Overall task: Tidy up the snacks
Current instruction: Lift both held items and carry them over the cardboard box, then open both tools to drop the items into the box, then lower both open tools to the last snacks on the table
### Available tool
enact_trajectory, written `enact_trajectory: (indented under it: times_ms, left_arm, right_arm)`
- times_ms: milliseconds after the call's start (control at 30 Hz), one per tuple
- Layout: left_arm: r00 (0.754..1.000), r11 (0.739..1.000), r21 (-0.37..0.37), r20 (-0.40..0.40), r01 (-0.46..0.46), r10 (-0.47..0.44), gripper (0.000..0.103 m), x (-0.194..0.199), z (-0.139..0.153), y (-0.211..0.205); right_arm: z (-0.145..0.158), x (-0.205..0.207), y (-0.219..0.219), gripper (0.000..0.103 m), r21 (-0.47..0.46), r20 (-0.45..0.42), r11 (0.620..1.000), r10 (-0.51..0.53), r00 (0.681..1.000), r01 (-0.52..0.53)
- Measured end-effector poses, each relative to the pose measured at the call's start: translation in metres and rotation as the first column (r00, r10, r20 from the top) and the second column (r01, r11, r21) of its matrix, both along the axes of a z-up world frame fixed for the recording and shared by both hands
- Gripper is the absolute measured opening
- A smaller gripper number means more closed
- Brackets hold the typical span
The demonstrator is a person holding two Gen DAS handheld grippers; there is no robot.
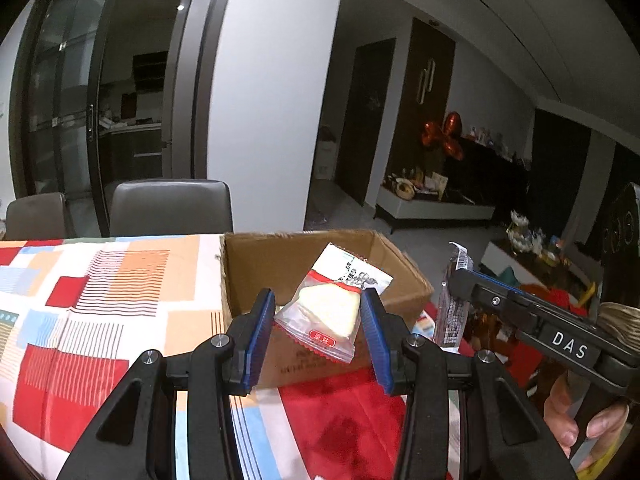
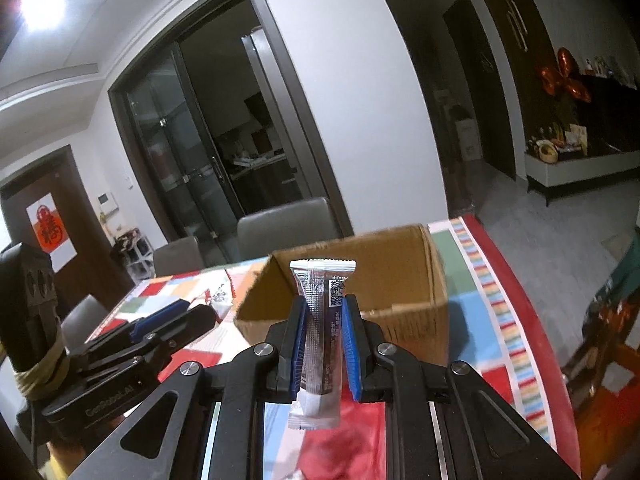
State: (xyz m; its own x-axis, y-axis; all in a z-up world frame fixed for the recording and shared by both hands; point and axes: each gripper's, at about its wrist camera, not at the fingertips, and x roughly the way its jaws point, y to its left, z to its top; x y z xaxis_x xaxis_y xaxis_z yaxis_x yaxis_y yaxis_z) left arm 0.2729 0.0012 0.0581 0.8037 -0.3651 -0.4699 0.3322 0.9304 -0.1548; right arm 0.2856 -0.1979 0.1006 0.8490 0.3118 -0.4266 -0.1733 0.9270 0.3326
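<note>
Our left gripper (image 1: 318,330) is clamped on a clear snack packet (image 1: 326,314) with a pale cake slice inside, its blue pads pressing the packet's two sides while its sealed top leans up and to the right. Our right gripper (image 2: 322,344) is clamped on a slim dark snack bar (image 2: 320,336), whose long axis stands upright between the pads, crimped ends poking out above and below.

The open cardboard box (image 1: 404,276) sits straight ahead of both grippers, just past the tips, its near wall facing us and its mouth open upward. We judge that both snacks are meant to go over that near wall; the left packet already overlaps the opening in the left wrist view, so it seems marginally nearer.

The box stands near the corner of the patterned tablecloth (image 1: 100,304), with the table edge falling away close on its right. On the left there is free cloth, and grey chairs (image 1: 172,206) stand beyond the far edge.
</note>
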Motion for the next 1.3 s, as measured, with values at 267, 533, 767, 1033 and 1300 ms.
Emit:
enact_trajectory:
  times_ms: [267, 533, 767, 1033, 1300]
  left_arm:
    - [1.000, 0.999, -0.019, -0.011, -0.027, 0.026, 0.043, 0.036, 0.005, 0.004]
    - [0.999, 0.999, -0.023, -0.036, -0.037, 0.036, 0.043, 0.068, 0.000, 0.005]
    - [0.996, 0.998, -0.011, -0.065, -0.063, 0.062, 0.046, 0.093, -0.007, 0.006]
    - [0.995, 0.998, -0.008, -0.075, -0.063, 0.062, 0.063, 0.082, -0.008, 0.002]
    - [0.999, 0.999, 0.041, -0.011, -0.029, 0.030, 0.066, 0.025, -0.004, 0.003]
  right_arm:
    - [0.023, 0.030, 0.006, 0.019, -0.012, 0.059, 1.000, 0.016, 0.998, -0.016]
    - [0.024, 0.062, 0.017, 0.019, -0.035, 0.061, 0.999, 0.037, 0.997, -0.035]
    - [0.009, 0.087, 0.025, 0.019, -0.068, 0.012, 0.997, 0.036, 0.999, -0.035]
    - [0.000, 0.084, 0.019, 0.046, -0.081, -0.026, 0.997, 0.003, 1.000, -0.005]
    - [-0.002, 0.034, 0.022, 0.053, -0.125, -0.013, 0.992, 0.021, 1.000, -0.023]
